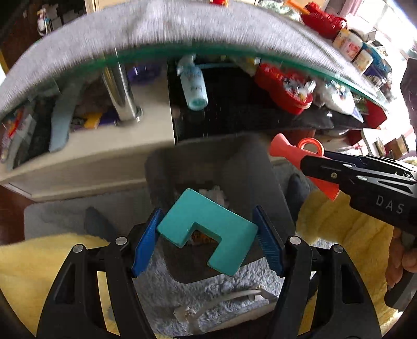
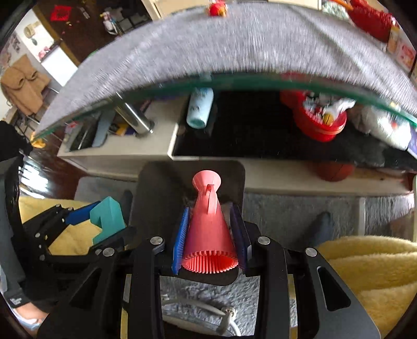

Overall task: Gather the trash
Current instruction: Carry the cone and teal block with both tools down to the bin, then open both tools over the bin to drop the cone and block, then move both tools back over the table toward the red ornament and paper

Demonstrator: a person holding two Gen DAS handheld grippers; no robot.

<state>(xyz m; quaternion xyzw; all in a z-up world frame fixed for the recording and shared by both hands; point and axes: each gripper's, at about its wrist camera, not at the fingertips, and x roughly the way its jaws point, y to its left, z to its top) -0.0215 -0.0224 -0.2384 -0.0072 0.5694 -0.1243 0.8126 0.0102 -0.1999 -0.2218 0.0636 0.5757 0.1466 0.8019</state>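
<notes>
Left tool (image 1: 208, 236): blue pads pressed on both sides of teal U-shaped block (image 1: 206, 229), jaws fairly wide, block held flat between. Right tool (image 2: 212, 236): jaws narrower, clamped on pink cone (image 2: 209, 226), ribbed wide end toward camera, flared tip pointing away. Both tools aimed steeply down.

Directly below/beyond both: dark grey bin (image 1: 250, 167) on grey fluffy rug (image 1: 221, 286), between yellow fleece-covered legs (image 1: 346, 229) of seated person. Block & cone both hang over bin mouth, not yet inside. Bin already holds some crumpled whitish scraps (image 1: 215, 191); exact no. can't tell. White cable (image 1: 229, 297) on rug just near side of bin.

Progress, judged: 2 items picked up & carried to bin; drop not done. Left: open both tools, then check for more. Grey-cloth-covered glass surface (image 2: 221, 47) above looks mostly bare near edge, so prob. near end; a small red thing (image 2: 217, 9) at far edge, unclear if trash.

Counts: 2 tools, 1 teal block, 1 pink cone, 1 bin, 1 cable. Farther, shelf under glass: 1 pale blue bottle (image 1: 194, 86) lying down, 1 red tray (image 1: 284, 86) w/ clutter.
</notes>
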